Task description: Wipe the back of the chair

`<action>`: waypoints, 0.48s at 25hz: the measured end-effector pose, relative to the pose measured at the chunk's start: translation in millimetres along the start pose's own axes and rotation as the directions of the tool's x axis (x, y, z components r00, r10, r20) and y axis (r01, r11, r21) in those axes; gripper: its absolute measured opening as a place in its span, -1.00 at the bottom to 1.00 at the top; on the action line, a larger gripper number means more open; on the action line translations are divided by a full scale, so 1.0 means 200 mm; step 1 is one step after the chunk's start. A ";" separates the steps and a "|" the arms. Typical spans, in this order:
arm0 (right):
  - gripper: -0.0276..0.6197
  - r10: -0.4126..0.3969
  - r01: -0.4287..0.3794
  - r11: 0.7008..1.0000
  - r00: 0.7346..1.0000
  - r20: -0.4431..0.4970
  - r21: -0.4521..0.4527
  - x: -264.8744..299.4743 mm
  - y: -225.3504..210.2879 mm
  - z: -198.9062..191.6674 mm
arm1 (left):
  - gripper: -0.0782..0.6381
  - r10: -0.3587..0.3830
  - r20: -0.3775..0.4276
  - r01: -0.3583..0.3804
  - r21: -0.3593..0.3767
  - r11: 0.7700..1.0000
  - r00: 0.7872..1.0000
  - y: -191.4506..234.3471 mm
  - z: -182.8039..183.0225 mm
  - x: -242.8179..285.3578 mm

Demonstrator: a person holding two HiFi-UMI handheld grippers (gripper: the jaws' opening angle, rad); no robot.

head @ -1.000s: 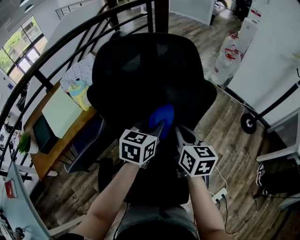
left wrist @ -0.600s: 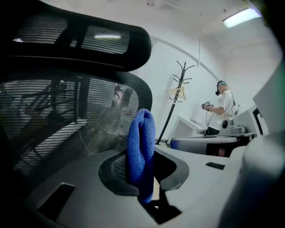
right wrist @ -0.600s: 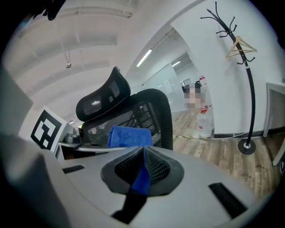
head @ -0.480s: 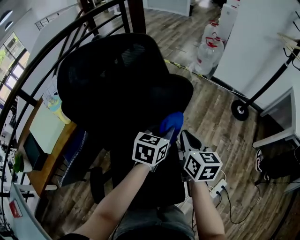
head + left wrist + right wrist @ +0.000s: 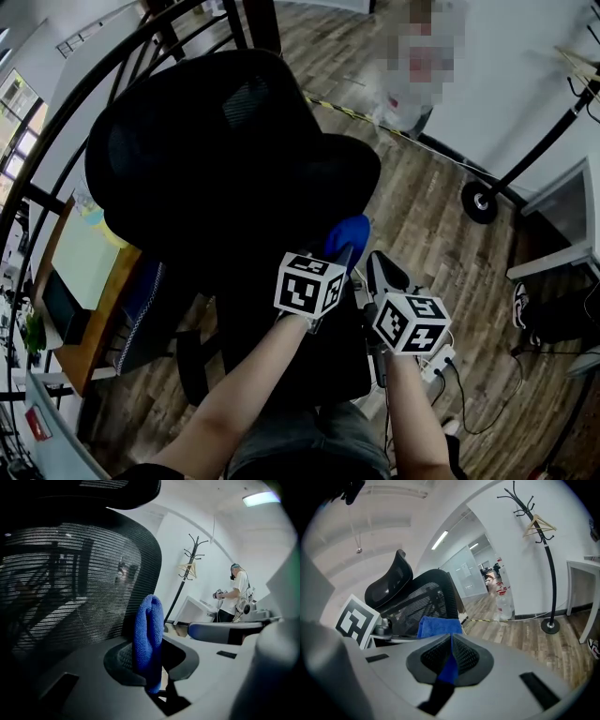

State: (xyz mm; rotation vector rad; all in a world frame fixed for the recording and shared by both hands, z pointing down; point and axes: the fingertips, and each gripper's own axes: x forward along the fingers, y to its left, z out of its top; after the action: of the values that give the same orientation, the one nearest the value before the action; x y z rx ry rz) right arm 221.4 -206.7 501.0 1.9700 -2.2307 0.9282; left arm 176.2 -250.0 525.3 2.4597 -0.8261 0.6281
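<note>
The black mesh office chair fills the upper left of the head view, its back toward me. A folded blue cloth sits at the lower right edge of the back. My left gripper is shut on that cloth, which stands upright between its jaws beside the chair's mesh. My right gripper is close on the right, shut with a strip of the blue cloth nipped between its pads. From there the cloth's bulk shows in front of the chair.
A black curved railing runs behind the chair, with a desk below it. A coat stand and a white table stand to the right. A power strip with cables lies on the wood floor. A person stands far off.
In the head view the chair has slid left and up. Both grippers have stayed together on the blue cloth and shifted a little right along the back's lower edge.
</note>
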 end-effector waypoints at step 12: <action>-0.82 0.060 -0.063 0.997 0.996 -0.069 -0.039 0.11 0.14 -0.07 | -0.58 0.054 0.002 -0.054 -0.038 0.998 0.999 0.16 -0.04 -0.08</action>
State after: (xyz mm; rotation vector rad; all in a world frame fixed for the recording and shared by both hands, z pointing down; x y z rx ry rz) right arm 186.1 -219.0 508.6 1.8345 -2.2667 0.9328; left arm 140.6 -261.0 532.1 2.4121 -0.9001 0.6219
